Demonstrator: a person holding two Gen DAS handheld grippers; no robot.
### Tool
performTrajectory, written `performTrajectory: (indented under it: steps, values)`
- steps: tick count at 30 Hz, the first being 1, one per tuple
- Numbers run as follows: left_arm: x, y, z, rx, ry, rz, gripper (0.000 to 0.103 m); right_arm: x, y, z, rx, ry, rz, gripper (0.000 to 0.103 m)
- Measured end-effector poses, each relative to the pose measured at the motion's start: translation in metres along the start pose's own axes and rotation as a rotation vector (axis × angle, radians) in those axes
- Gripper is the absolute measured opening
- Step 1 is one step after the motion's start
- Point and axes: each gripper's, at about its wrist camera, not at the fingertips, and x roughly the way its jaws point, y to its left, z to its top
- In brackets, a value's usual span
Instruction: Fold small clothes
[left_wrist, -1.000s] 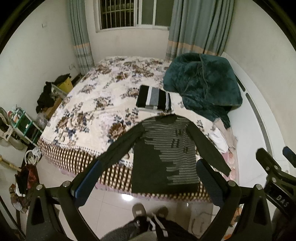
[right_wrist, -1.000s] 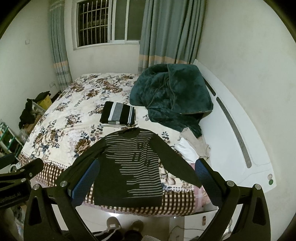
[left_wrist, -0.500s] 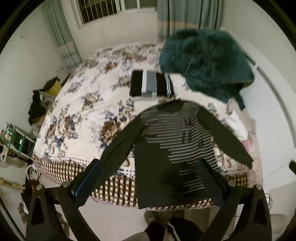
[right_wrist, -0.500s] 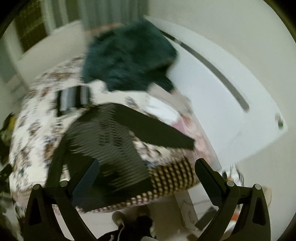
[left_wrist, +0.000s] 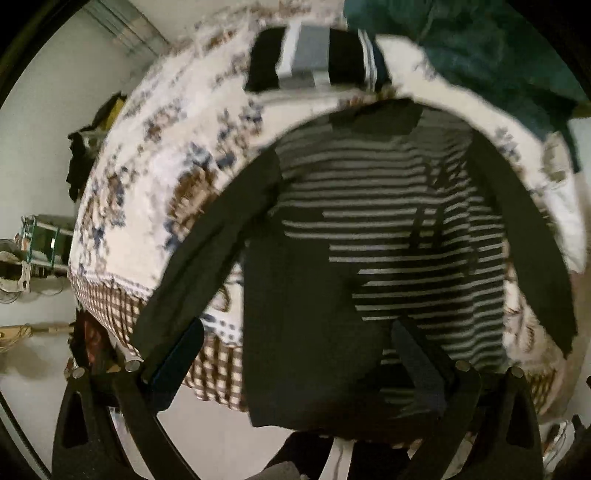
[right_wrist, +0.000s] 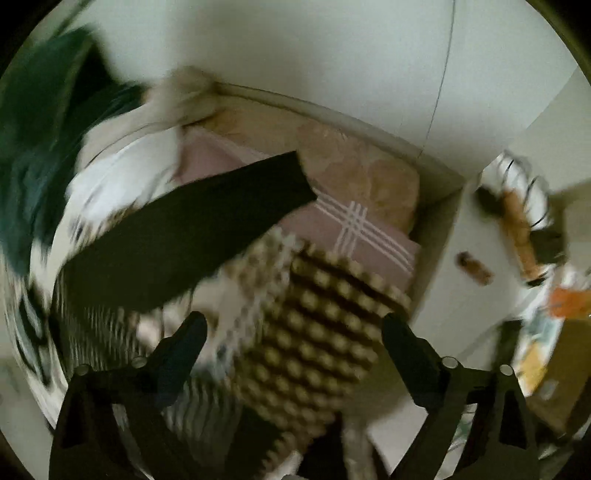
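Note:
A dark sweater (left_wrist: 369, 236) with grey stripes lies spread flat on the flowered bed (left_wrist: 155, 170), its hem hanging over the checked front edge. My left gripper (left_wrist: 295, 354) hovers open just above the sweater's lower part, one finger by the left sleeve and one over the hem. In the blurred right wrist view, the sweater's right sleeve (right_wrist: 192, 236) runs diagonally across the bed corner. My right gripper (right_wrist: 295, 343) points down over the checked bed border (right_wrist: 317, 332) below that sleeve. Its jaws are closing, with nothing between them.
A folded black, grey and white garment (left_wrist: 317, 59) lies behind the sweater's collar. A teal blanket (left_wrist: 480, 48) is heaped at the back right. A pink cloth (right_wrist: 354, 229) sits at the bed corner beside a white cabinet (right_wrist: 469, 236). Clutter (left_wrist: 40, 240) stands on the floor at left.
Both grippers have dropped toward the bed and tilted downward. The left now sits close over the sweater. The right has rolled and swung to the right sleeve at the bed corner.

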Motion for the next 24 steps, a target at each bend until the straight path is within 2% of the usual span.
performTrajectory:
  steps: [7,10,11,12,13,14,19,22,24]
  values:
    - [0.096,-0.034,0.028,-0.063,0.138,0.043,0.103,0.136,-0.011,0.059,0.309,0.067,0.08,0.078]
    - [0.129,-0.038,0.03,-0.102,0.179,0.042,0.103,0.172,-0.013,0.071,0.419,0.066,0.125,0.067]
    - [0.139,-0.038,0.031,-0.114,0.189,0.034,0.103,0.177,-0.01,0.074,0.438,0.037,0.124,0.062]
    - [0.146,-0.04,0.031,-0.122,0.196,0.029,0.103,0.177,-0.005,0.076,0.443,-0.012,0.123,0.046]
    - [0.155,-0.039,0.031,-0.131,0.206,0.025,0.103,0.177,-0.001,0.08,0.433,-0.048,0.118,0.031]
    - [0.162,-0.037,0.03,-0.141,0.213,0.016,0.103,0.177,0.006,0.083,0.405,-0.078,0.088,0.01]
    - [0.178,-0.024,0.032,-0.177,0.184,-0.032,0.103,0.16,0.052,0.089,0.247,-0.16,0.029,0.01]
    - [0.174,-0.007,0.033,-0.186,0.126,-0.045,0.103,0.117,0.11,0.078,0.067,-0.245,0.021,0.01]
    - [0.17,0.01,0.035,-0.205,0.09,-0.057,0.103,0.081,0.162,0.064,-0.077,-0.299,0.049,0.01]
